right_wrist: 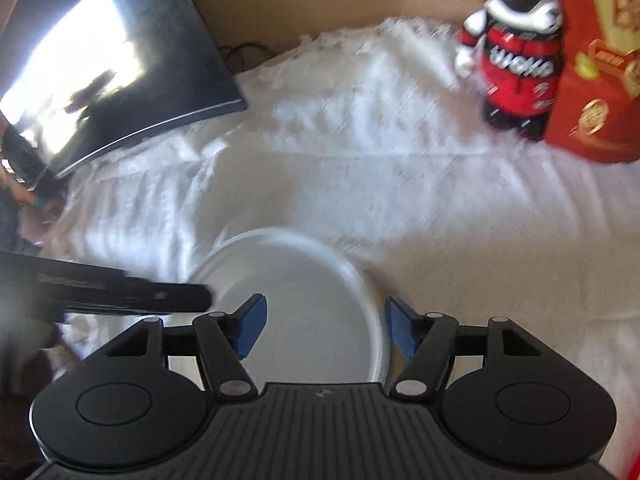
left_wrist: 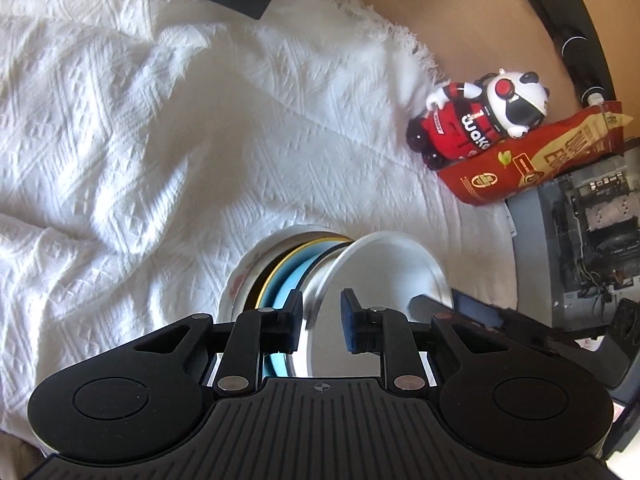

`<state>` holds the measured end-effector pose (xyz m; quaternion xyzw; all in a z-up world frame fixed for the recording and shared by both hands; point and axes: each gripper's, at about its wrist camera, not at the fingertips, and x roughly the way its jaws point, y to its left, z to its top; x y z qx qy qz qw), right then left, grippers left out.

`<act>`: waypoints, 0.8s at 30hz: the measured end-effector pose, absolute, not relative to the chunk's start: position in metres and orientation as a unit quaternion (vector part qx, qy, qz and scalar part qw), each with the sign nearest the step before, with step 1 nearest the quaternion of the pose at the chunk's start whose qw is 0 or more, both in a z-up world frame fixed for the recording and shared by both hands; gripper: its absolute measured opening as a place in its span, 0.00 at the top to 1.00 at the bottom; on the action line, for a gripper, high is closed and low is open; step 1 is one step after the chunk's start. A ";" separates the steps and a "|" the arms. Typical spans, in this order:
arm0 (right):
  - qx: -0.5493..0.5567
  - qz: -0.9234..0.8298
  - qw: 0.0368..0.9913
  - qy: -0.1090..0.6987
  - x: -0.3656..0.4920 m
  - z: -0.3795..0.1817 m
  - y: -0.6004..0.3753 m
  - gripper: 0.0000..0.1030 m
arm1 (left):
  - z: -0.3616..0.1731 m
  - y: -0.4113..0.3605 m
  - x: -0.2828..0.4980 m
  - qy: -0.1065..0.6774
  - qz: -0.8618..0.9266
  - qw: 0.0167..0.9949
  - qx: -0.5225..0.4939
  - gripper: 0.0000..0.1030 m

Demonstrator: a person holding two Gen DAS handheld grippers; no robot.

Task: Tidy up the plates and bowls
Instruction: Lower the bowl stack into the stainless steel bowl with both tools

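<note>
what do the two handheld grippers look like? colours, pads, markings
Both match: the left gripper and the right gripper have matte black ribbed bodies, two round housings, silver pivot pins, black linkage fingers and blue pads. A small crosshair mark sits at centre. No cables or sleeves visible.

Your left gripper [left_wrist: 321, 322] has its fingers [left_wrist: 295, 320] clamped on the rim of a white bowl [left_wrist: 384, 268], tilted on edge. Behind it, stacked dishes: blue plate [left_wrist: 289, 285], yellow-rimmed one [left_wrist: 280, 268]. White textured cloth [left_wrist: 160, 120] underneath. Panda figurine [left_wrist: 476, 120] leans against red snack bag [left_wrist: 532, 160], far right.

Tilted white plate [left_wrist: 384, 264] against stacked bowls [left_wrist: 280, 276]
</note>
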<state>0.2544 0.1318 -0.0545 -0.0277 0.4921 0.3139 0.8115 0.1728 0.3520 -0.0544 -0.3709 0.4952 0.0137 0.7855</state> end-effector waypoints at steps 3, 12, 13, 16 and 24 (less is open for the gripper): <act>-0.041 0.303 0.830 0.467 0.249 -0.050 0.125 0.35 | -0.047 0.353 0.168 0.487 0.016 0.790 -0.371 0.78; -0.019 0.355 0.811 0.465 0.233 -0.041 0.122 0.35 | -0.046 0.349 0.169 0.482 0.013 0.789 -0.380 0.78; -0.019 0.360 0.809 0.464 0.231 -0.040 0.123 0.35 | -0.047 0.348 0.169 0.483 0.013 0.788 -0.381 0.78; -0.026 0.363 0.812 0.456 0.226 -0.038 0.128 0.35 | -0.049 0.348 0.166 0.483 0.015 0.787 -0.383 0.79; -0.052 0.326 0.835 0.440 0.226 -0.040 0.121 0.31 | -0.041 0.338 0.154 0.473 0.065 0.821 -0.312 0.79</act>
